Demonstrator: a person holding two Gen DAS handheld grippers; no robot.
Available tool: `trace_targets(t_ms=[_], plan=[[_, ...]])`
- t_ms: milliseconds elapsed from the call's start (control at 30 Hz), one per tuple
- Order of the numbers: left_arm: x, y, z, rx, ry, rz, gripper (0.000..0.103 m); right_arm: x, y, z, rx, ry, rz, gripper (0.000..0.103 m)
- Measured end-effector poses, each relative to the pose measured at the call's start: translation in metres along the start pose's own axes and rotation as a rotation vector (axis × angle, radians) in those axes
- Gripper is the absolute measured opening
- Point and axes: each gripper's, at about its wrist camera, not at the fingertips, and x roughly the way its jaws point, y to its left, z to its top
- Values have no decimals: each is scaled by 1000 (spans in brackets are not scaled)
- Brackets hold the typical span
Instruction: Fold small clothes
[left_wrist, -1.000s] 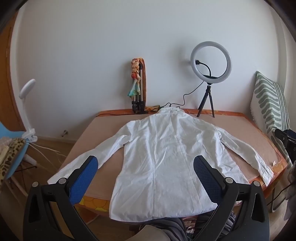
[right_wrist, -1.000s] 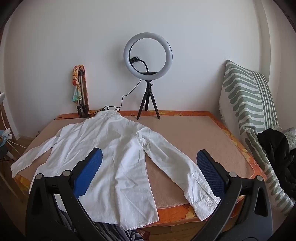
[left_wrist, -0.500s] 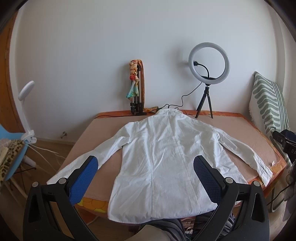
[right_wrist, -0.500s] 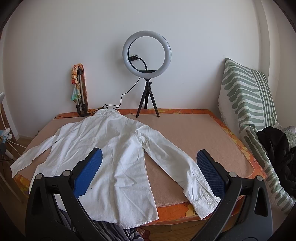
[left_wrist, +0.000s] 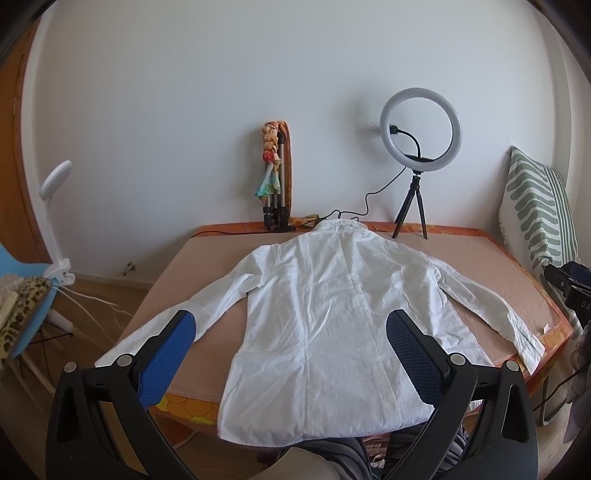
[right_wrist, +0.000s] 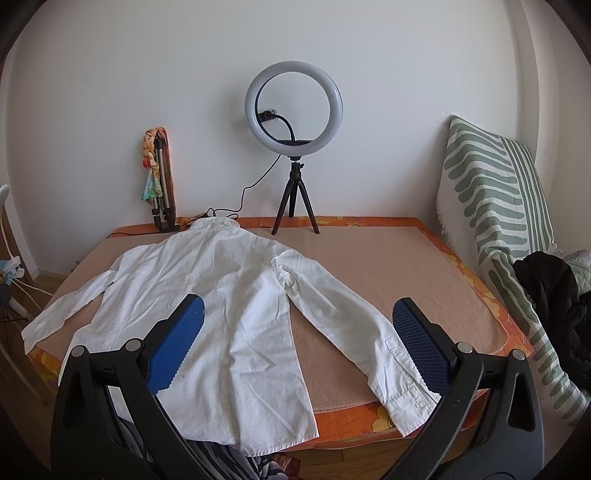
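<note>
A white long-sleeved shirt (left_wrist: 328, 314) lies flat, back up, on a tan-topped table (left_wrist: 207, 254), collar at the far edge, hem hanging over the near edge, both sleeves spread out. It also shows in the right wrist view (right_wrist: 221, 295). My left gripper (left_wrist: 291, 325) is open and empty, held above the hem end of the shirt. My right gripper (right_wrist: 299, 314) is open and empty, above the shirt's right sleeve (right_wrist: 354, 321) and the bare table (right_wrist: 388, 266).
A ring light on a small tripod (right_wrist: 293, 155) and a folded tripod with a colourful cloth (right_wrist: 157, 181) stand at the far edge by the wall. A green-striped cushion (right_wrist: 495, 199) and dark clothes (right_wrist: 554, 291) lie right. A clamp lamp (left_wrist: 55, 206) and a chair stand left.
Both grippers have drifted slightly back and up; the shirt sits a little lower and smaller in view. The shirt has not moved and both grippers stay open.
</note>
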Motion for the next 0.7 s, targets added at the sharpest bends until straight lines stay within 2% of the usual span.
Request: trace_targets(t_ms=[700], plan=[[1, 0, 0, -1, 5, 0, 103, 2, 2, 0, -1, 0, 1, 103]])
